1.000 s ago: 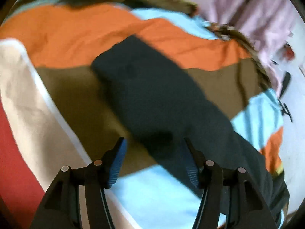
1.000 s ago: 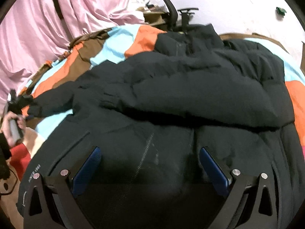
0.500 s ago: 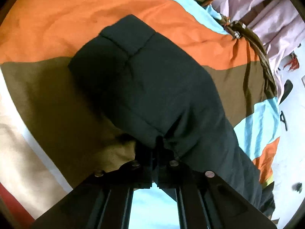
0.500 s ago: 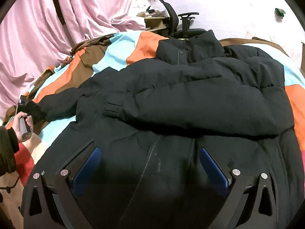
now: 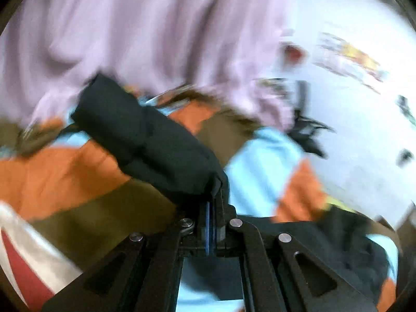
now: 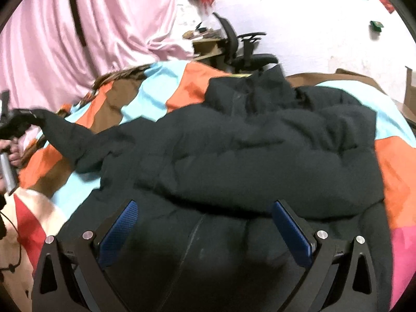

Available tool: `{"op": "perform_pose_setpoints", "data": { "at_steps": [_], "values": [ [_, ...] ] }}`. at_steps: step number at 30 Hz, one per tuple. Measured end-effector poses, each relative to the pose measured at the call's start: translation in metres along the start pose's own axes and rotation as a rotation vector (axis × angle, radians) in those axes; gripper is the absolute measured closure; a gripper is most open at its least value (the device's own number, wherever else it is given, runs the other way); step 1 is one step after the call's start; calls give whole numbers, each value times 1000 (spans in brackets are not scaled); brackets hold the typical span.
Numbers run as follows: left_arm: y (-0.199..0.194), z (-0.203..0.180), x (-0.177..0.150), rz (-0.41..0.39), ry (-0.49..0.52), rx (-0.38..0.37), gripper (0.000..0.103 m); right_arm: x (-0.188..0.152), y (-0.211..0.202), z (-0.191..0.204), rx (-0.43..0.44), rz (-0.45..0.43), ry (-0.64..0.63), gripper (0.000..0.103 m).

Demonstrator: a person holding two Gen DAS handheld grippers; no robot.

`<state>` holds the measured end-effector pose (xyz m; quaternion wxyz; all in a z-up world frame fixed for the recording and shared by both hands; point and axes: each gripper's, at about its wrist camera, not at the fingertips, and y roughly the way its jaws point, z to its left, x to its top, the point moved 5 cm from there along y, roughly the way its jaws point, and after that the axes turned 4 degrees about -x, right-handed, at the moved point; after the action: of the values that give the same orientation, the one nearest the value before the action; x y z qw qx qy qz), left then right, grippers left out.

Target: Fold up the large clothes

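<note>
A large black puffer jacket [image 6: 260, 143] lies spread on a bed with a striped cover [image 6: 156, 88], one sleeve folded across its chest. Its other sleeve [image 5: 145, 140] is lifted off the cover, and my left gripper [image 5: 210, 202] is shut on its edge. In the right wrist view the same sleeve [image 6: 65, 130] stretches up to the far left, where the left gripper [image 6: 15, 124] and a hand hold it. My right gripper [image 6: 205, 221] hovers open over the jacket's lower front with nothing between its blue pads [image 6: 119, 223].
Pink curtains [image 6: 91, 26] hang behind the bed on the left. A black office chair [image 6: 241, 49] and a cluttered desk stand by the white wall beyond the bed's far edge. A cardboard box [image 6: 409, 91] sits at the right.
My left gripper closed on the sleeve, then lifted it off the cover and swung it up toward the curtains. The right gripper rose slightly and stayed open.
</note>
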<state>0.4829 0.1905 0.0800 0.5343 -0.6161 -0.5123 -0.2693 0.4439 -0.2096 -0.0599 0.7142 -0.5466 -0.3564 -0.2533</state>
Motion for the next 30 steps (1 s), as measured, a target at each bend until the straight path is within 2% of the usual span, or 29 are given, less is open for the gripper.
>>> {"op": "perform_pose_setpoints", "data": {
  "at_steps": [2, 4, 8, 11, 14, 16, 19, 21, 22, 24, 26, 28, 30],
  "values": [
    [-13, -57, 6, -8, 70, -121, 103, 11, -7, -12, -23, -24, 25, 0],
    [-22, -107, 4, -6, 159, -208, 103, 19, -15, -26, -54, -47, 56, 0],
    [-36, -207, -16, 3, 350, -383, 103, 30, -34, -59, -112, -94, 119, 0],
    [-38, -258, -48, 34, 441, -457, 103, 32, -47, -85, -157, -104, 171, 0],
    [-24, -302, -91, 105, 520, -514, 103, 29, -55, -106, -190, -99, 202, 0],
    [-12, -322, -124, 178, 537, -562, 102, 27, -58, -117, -212, -94, 218, 0],
    [-2, -334, -162, 295, 512, -656, 93, 21, -60, -137, -226, -80, 274, 0],
    [9, -339, -184, 381, 498, -693, 87, 15, -61, -152, -219, -72, 324, 0],
    [13, -340, -196, 415, 483, -715, 79, 12, -62, -159, -205, -70, 356, 0],
    [17, -332, -209, 442, 461, -743, 51, 7, -60, -173, -155, -69, 424, 0],
    [15, -328, -221, 454, 453, -766, 43, 1, -56, -184, -78, -75, 512, 0],
    [11, -322, -228, 485, 441, -789, 41, -3, -49, -189, -12, -71, 572, 0],
    [2, -310, -228, 498, 439, -775, 40, -7, -36, -190, 38, -36, 616, 0]
  ]
}}
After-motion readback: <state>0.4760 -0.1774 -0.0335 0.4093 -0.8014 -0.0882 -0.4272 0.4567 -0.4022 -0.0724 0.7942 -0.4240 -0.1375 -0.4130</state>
